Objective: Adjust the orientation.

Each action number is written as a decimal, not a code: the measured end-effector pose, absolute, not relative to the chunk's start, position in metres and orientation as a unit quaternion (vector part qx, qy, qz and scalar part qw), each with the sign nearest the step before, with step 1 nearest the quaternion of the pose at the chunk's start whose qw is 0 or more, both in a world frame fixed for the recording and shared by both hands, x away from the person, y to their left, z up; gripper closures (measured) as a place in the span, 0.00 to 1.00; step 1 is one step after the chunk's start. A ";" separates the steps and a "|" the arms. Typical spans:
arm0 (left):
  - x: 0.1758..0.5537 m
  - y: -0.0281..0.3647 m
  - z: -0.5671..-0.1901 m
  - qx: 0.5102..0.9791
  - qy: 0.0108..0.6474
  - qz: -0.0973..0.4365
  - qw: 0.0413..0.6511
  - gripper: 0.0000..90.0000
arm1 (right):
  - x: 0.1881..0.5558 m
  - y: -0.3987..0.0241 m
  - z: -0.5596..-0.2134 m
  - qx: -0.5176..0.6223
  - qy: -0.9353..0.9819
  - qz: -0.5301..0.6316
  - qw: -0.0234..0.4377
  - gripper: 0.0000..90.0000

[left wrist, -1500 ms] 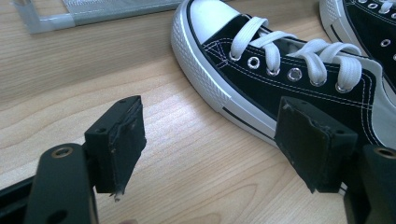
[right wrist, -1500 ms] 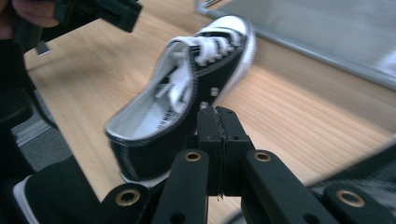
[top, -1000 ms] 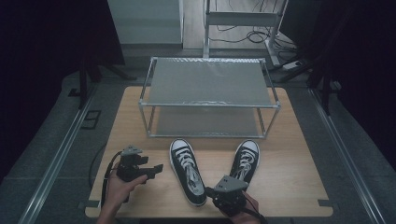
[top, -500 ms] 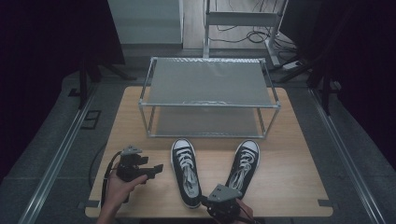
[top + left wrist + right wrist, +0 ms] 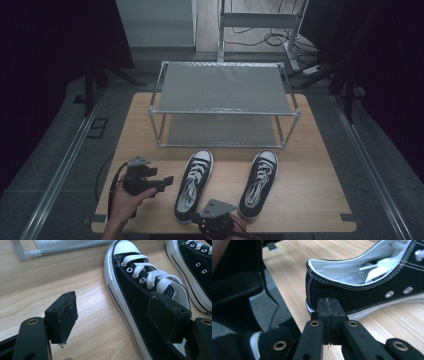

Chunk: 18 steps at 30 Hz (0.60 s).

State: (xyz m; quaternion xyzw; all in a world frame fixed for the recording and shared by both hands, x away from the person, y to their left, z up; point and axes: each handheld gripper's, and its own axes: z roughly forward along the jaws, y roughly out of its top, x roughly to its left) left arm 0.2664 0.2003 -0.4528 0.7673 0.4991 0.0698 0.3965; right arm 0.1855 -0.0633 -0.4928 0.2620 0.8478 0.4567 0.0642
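Note:
Two black sneakers with white laces lie side by side on the wooden table, toes toward the rack: the left shoe (image 5: 194,184) and the right shoe (image 5: 258,181). A hand holds my left gripper (image 5: 167,181) just left of the left shoe. In the left gripper view its jaws (image 5: 117,307) stand open, with the left shoe (image 5: 135,290) lying behind the right pad. My right gripper (image 5: 200,220) sits at the table's front edge between the two heels. Its pads (image 5: 329,306) are pressed together with nothing between them, right at the heel of the left shoe (image 5: 362,290).
A two-tier metal rack (image 5: 222,112) with mesh shelves stands across the back half of the table (image 5: 320,200); its corner (image 5: 50,248) shows beyond the left gripper. Bare wood lies to the right of the shoes. The table's front edge and grey floor (image 5: 274,307) are close to the right gripper.
My right gripper has slid left and lower along the front edge, from behind the right shoe's heel to the left shoe's heel. The left gripper and both shoes kept still.

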 end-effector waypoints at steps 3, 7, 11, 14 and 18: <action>0.266 0.201 -0.453 0.768 0.499 0.070 0.396 0.27 | 0.190 -0.056 -0.495 0.260 0.845 0.464 0.049 1.00; 0.266 0.202 -0.452 0.768 0.499 0.071 0.396 0.27 | 0.195 -0.045 -0.496 0.252 0.845 0.469 0.039 1.00; 0.266 0.202 -0.452 0.767 0.499 0.072 0.396 0.27 | 0.200 -0.031 -0.498 0.244 0.844 0.477 0.030 1.00; 0.266 0.202 -0.452 0.768 0.499 0.071 0.395 0.27 | 0.202 -0.027 -0.499 0.242 0.844 0.478 0.028 1.00; 0.265 0.203 -0.451 0.768 0.498 0.072 0.396 0.27 | 0.203 -0.029 -0.499 0.247 0.843 0.478 0.023 0.98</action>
